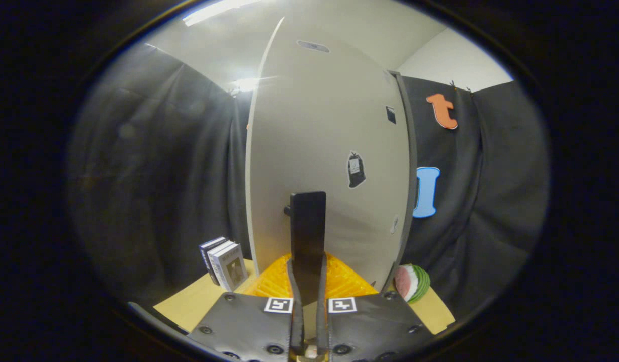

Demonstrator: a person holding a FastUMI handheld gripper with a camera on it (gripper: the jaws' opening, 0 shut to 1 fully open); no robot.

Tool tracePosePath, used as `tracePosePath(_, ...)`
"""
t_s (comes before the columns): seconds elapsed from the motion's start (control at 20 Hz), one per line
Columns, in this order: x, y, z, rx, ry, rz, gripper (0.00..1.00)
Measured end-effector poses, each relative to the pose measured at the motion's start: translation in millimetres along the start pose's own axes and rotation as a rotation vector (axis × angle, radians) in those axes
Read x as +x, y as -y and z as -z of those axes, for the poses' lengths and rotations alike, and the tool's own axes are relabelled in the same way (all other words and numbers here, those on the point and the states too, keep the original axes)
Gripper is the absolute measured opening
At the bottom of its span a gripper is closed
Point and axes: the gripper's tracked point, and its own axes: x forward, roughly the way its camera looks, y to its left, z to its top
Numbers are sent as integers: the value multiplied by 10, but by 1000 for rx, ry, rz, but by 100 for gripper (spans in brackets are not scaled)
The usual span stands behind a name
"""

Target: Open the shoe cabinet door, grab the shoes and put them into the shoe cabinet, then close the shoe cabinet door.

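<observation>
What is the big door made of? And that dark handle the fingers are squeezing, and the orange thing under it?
The cabinet door looks like smooth painted board: flat, matte, pale, with a thin edge. The handle looks like dark matte plastic or metal; I can't tell which. The gripper is shut on it. The orange mat looks like ribbed plastic.

- The gripper (307, 281) pointed straight ahead, level and upright.
- Its two fingers (293, 296) stood nearly together, one on each side of the door handle (307, 236).
- Both fingers pressed on the handle's lower part, clamping it.
- The finger bases sat side by side, each bearing a square marker.
</observation>
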Motion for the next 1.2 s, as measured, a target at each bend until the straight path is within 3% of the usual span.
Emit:
tracePosePath(0.35, -345, 522, 12, -24, 8, 48, 11)
tracePosePath(0.95, -751, 1806, 52, 4, 5, 234, 5)
tracePosePath(1.2, -789, 2109, 83, 33, 2, 232, 2)
